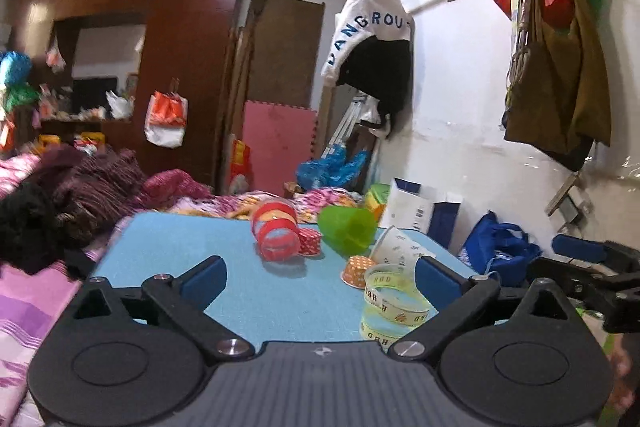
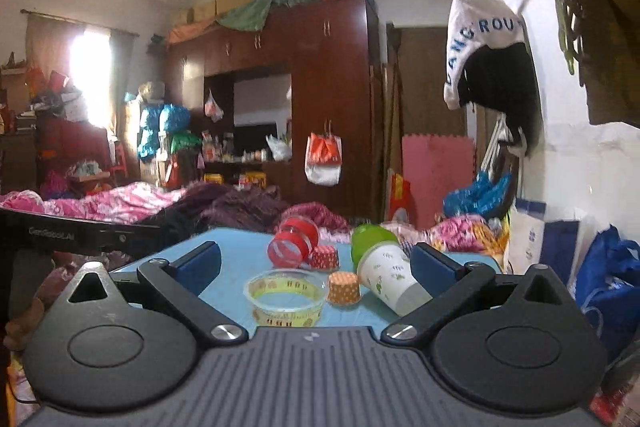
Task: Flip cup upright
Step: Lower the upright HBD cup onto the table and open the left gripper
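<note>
On the blue table (image 1: pixel 200 259) several cups lie on their sides: a red-banded clear cup (image 1: pixel 276 233) (image 2: pixel 293 243), a green cup (image 1: pixel 349 229) (image 2: pixel 370 237) and a white paper cup (image 1: pixel 394 247) (image 2: pixel 390 277). A clear yellow-banded tub (image 1: pixel 394 303) (image 2: pixel 285 297) stands upright. Two small dotted paper cups, red (image 1: pixel 310 241) (image 2: pixel 325 257) and orange (image 1: pixel 357 271) (image 2: pixel 344 287), stand mouth down. My left gripper (image 1: pixel 320 279) is open and empty, the tub by its right finger. My right gripper (image 2: pixel 316 265) is open and empty, with the white cup just inside its right finger.
A bed with pink and purple bedding (image 1: pixel 80 187) lies left of and behind the table. A white wall (image 1: pixel 460 107) with hanging bags (image 1: pixel 560 67) is to the right. Blue and white bags (image 2: pixel 600 267) stand beside the table's right edge. The right gripper's body (image 1: pixel 592 267) shows at right.
</note>
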### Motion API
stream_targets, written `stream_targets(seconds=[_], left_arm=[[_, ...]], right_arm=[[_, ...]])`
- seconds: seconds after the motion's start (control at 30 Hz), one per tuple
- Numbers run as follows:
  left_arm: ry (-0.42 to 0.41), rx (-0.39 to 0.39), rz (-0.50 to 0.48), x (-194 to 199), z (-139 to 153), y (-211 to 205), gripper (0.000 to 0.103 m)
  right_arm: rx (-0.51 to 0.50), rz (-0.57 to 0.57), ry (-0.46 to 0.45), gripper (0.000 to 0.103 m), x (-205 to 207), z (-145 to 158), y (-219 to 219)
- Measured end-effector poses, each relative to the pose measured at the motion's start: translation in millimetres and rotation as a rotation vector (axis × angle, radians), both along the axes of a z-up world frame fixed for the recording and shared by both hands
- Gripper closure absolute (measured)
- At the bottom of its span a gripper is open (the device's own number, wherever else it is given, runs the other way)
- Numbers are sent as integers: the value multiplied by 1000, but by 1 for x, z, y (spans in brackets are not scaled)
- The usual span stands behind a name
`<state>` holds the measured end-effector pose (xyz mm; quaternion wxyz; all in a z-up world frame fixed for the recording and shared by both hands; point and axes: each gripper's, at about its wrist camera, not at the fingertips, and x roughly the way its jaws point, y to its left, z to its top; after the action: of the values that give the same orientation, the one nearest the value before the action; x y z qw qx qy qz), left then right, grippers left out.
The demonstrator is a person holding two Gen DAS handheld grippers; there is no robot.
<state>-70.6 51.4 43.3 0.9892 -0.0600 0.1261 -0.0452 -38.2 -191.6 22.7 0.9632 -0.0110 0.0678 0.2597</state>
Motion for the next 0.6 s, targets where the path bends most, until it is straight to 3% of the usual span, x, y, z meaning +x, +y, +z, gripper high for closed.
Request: stream_targets(seconds=[0.13,0.27,0.47,0.6], left_arm=[[3,75,-7,-16,6,-16,2],[34,117,-13,-15,3,-31,2],[128,127,7,7,-15,-38,2],[150,128,23,10,-17,-38,2]], right_arm=[[-18,-36,-6,1,-11,-1,-4],[-26,-28,64,1,4,-11,-1],[-4,-25,161,1,25,-31,-3],[-9,-44,167,1,27,-36,-5]])
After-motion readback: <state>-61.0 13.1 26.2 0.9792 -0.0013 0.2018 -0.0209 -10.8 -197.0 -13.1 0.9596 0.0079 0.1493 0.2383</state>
